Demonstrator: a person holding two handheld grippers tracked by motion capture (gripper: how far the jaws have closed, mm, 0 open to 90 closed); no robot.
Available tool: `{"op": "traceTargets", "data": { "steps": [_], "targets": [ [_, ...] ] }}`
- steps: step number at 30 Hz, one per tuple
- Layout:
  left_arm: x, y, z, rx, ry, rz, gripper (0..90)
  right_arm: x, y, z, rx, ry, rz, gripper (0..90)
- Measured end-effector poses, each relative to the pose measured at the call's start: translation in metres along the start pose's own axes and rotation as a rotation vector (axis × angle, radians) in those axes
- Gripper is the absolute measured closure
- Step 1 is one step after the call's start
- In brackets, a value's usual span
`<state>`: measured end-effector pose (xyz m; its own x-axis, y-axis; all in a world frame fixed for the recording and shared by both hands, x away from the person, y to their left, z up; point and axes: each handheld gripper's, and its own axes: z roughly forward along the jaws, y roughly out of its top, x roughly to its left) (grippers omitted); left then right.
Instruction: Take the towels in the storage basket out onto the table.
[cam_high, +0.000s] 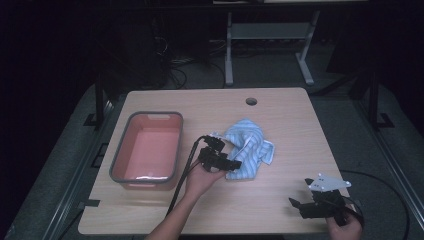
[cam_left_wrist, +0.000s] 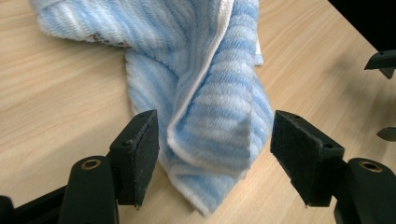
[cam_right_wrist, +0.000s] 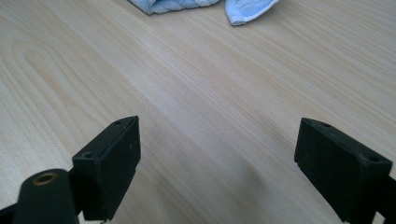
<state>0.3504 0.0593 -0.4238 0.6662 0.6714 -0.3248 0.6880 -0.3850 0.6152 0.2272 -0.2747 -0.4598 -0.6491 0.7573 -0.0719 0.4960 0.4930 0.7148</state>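
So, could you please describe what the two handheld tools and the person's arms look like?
Both are black two-jaw devices with flat, rectangular, dark-padded tips and brass-coloured rivets. The left tool trails a black cable toward the table's near edge. The right tool carries a grey three-cornered plate on top. The forearms are bare; no sleeves show.

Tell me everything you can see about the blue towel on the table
The towel is light blue with white stripes and a white hem, in a soft ribbed terry-like cloth. It lies crumpled and loosely folded on the wooden table, right of the pink bin. A folded corner sits between the open jaws of the left gripper, whose pads stand just clear of it. Nothing else seems to touch it.
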Motion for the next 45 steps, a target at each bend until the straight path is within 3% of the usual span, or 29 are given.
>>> {"op": "traceTargets", "data": {
  "steps": [11,19,45],
  "targets": [
    [0.000,-0.017,-0.016,0.004,-0.002,0.019,32.7,0.003,0.001,0.001,0.003,0.000,-0.012,13.8],
    [-0.001,-0.028,-0.026,-0.012,-0.029,0.021,32.3,0.003,0.002,0.002,0.007,-0.002,-0.018,13.8],
    [-0.005,-0.064,-0.043,-0.043,-0.050,0.023,32.1,0.007,0.003,0.002,0.012,-0.011,-0.037,13.9]
  ]
}}
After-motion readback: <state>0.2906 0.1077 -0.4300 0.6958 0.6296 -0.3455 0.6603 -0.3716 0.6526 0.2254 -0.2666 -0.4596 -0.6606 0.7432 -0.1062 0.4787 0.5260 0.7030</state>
